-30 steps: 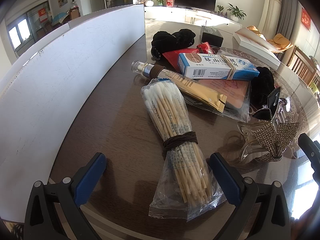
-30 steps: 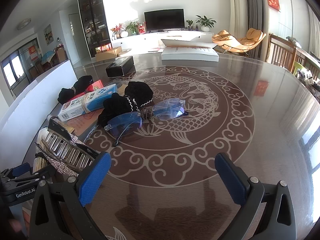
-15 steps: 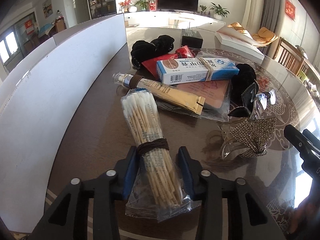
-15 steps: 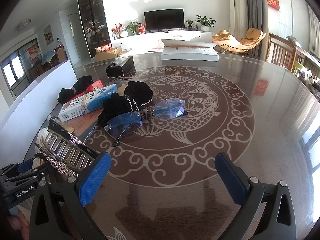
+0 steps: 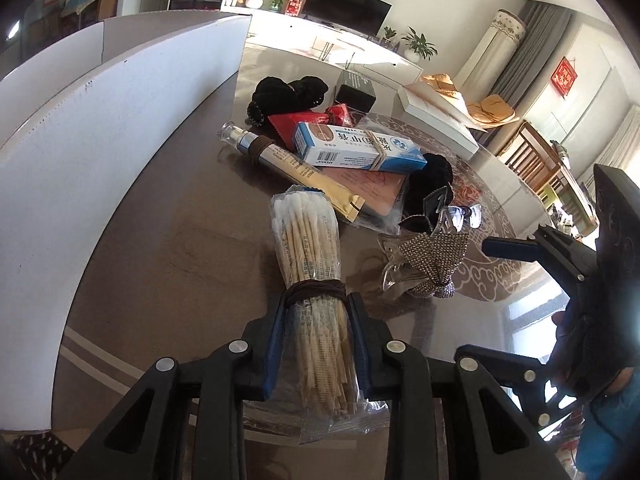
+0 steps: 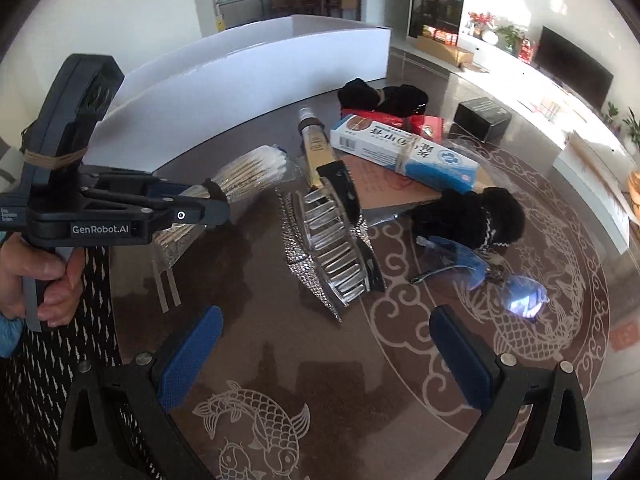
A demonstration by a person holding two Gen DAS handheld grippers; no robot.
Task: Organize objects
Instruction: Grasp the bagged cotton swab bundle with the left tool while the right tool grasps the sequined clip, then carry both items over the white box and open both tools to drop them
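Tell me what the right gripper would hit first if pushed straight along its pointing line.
Probably the rhinestone hair clip, which lies just ahead of the open right gripper, with bare table between them. Depth is unclear, so it could meet the tabletop short of the clip.

You've got a brown table (image 6: 400, 420) with pale koi swirls, blue-white box (image 5: 356, 150), sparkly silver hair clip (image 5: 428, 268).

The left gripper (image 5: 314, 354) has just closed on the clear-wrapped bundle of wooden cotton swabs (image 5: 310, 264); the right gripper (image 6: 320, 356) has swung towards it.
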